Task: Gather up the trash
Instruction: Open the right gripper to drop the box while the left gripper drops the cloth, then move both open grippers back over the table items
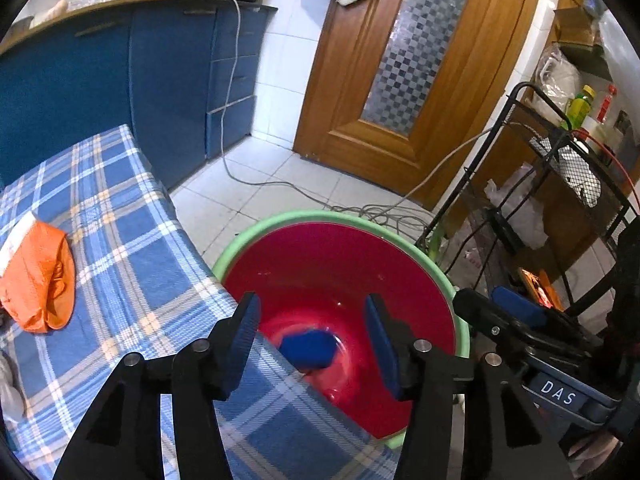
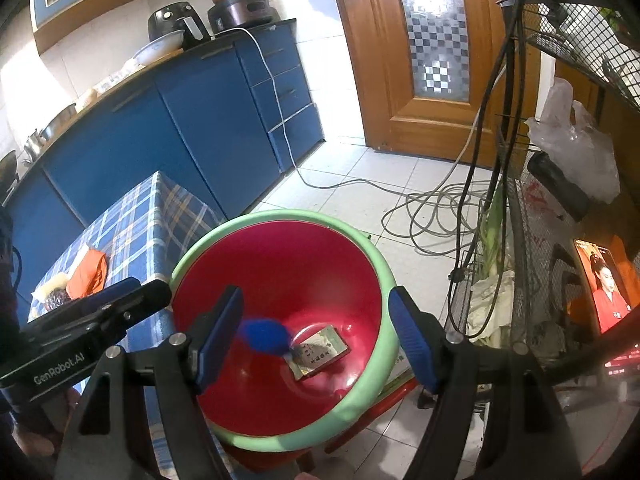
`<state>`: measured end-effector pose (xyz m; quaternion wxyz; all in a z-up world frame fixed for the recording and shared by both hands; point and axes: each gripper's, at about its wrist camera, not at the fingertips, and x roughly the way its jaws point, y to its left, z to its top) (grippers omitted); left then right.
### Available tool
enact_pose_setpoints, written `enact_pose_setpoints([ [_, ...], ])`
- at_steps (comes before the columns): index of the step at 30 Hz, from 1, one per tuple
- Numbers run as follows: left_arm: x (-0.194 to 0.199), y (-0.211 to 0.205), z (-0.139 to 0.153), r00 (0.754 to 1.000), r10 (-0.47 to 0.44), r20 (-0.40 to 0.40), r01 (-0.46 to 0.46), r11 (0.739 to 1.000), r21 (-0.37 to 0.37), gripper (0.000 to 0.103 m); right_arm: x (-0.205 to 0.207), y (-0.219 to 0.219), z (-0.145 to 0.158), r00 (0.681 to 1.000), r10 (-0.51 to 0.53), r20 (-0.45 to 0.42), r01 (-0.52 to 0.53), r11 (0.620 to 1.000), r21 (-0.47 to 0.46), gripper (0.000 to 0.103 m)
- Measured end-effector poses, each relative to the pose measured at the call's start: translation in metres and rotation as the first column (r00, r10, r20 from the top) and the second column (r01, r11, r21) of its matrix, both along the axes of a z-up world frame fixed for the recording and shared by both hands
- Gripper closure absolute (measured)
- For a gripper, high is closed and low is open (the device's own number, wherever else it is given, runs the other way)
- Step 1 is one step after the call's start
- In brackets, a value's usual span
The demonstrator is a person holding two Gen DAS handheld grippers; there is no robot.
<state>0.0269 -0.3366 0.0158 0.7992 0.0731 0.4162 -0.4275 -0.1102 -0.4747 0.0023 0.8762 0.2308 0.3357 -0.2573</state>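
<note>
blue blur (image 2: 260,338) (falling?), packet (image 2: 319,353) in basin (image 2: 280,218)

- The left claw (image 1: 312,344) hangs open and empty above the red basin (image 1: 340,264).
- A blurred blue object (image 1: 308,349) shows inside the basin.
- An orange bag (image 1: 40,276) lies near the counter's (image 1: 132,280) left edge.

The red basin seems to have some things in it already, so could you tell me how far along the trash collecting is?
Done: a blue item and a small printed packet lie in the red basin. In hand: nothing; the left gripper and right gripper are both open above it. Left: the orange wrapper on the checked tablecloth.
</note>
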Motion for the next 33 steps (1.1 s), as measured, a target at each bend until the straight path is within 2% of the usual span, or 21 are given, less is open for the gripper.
enact_pose_setpoints([
  [17,0.007,0.050,0.017,0.990,0.137,0.039,-0.137,0.990,-0.013,0.047,0.005,0.021,0.007,0.999,0.052,0.010,-0.052,0.999,0.000,0.027],
  [33,0.015,0.129,0.035,0.951,0.297,0.086,-0.296,0.955,-0.023,0.047,0.022,0.053,0.017,0.991,0.129,0.023,-0.129,0.992,-0.011,0.026],
])
